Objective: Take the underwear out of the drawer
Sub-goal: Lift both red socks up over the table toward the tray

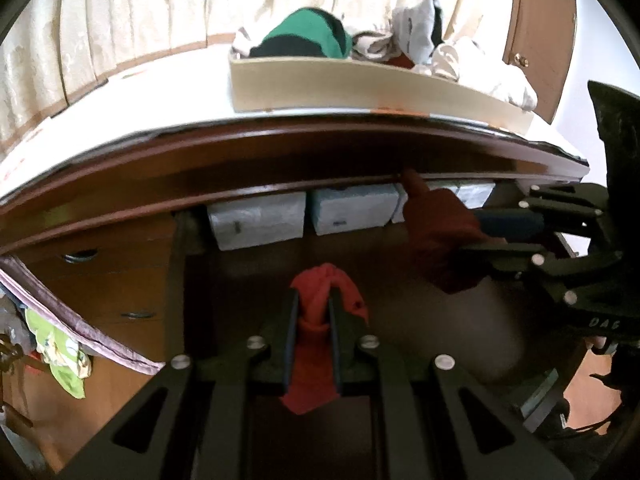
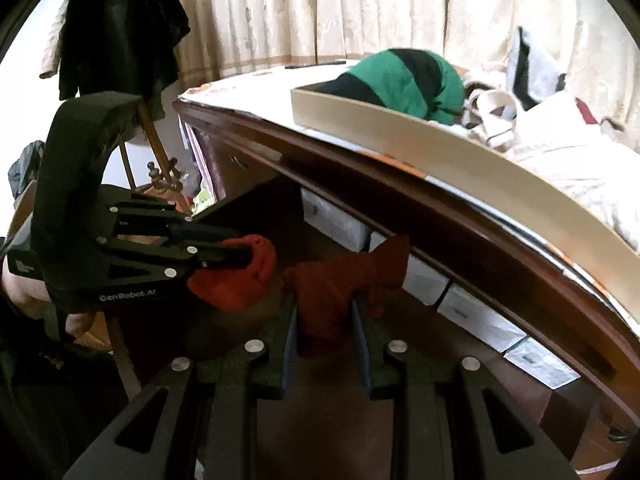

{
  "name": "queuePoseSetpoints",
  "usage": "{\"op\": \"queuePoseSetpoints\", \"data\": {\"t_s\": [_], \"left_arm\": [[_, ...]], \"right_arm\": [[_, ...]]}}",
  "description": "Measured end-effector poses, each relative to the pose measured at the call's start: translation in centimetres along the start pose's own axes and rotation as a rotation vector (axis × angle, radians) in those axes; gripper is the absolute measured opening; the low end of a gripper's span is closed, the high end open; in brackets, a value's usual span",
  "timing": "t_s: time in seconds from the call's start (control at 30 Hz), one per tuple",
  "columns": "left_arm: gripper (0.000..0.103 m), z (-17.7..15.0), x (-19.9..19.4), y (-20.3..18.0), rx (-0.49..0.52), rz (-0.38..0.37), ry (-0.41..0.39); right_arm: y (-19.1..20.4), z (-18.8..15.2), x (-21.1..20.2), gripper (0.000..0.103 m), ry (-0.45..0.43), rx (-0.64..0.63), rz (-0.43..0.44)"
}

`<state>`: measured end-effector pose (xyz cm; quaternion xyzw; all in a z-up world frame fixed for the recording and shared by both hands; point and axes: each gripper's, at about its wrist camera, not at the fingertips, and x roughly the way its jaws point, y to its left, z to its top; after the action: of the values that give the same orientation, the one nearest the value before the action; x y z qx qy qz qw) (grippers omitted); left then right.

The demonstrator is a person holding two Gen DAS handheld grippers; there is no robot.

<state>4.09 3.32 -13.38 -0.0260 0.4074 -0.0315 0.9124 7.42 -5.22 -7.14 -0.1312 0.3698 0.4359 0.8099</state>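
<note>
My left gripper [image 1: 314,300] is shut on a bright red piece of underwear [image 1: 320,320], bunched between its pads above the open drawer [image 1: 240,272]. In the right wrist view the same gripper [image 2: 240,248] holds that red bundle [image 2: 236,280] at the left. My right gripper [image 2: 323,300] is shut on a darker red piece of underwear [image 2: 340,284], which stands up between its fingers under the dresser's top edge. From the left wrist view, the right gripper [image 1: 474,232] and its dark red cloth [image 1: 440,236] are at the right. The two pieces hang apart.
Several pale wrapped packets [image 1: 256,220] line the back of the drawer. On the dresser top [image 1: 120,120] stands a beige cardboard tray [image 1: 360,88] heaped with a green-and-black garment [image 1: 308,36] and pale clothes. Cream curtains hang behind. Dark clothes [image 2: 120,32] hang at the left.
</note>
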Motion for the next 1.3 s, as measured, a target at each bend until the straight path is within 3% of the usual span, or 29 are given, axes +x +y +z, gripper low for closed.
{"op": "queuePoseSetpoints", "data": {"t_s": [1.3], "left_arm": [[0.011,0.8,-4.9,-0.8,0.006,0.092,-0.284]], "right_arm": [[0.1,-1.3,-5.4,0.027,-0.29,-0.01,-0.026]]}}
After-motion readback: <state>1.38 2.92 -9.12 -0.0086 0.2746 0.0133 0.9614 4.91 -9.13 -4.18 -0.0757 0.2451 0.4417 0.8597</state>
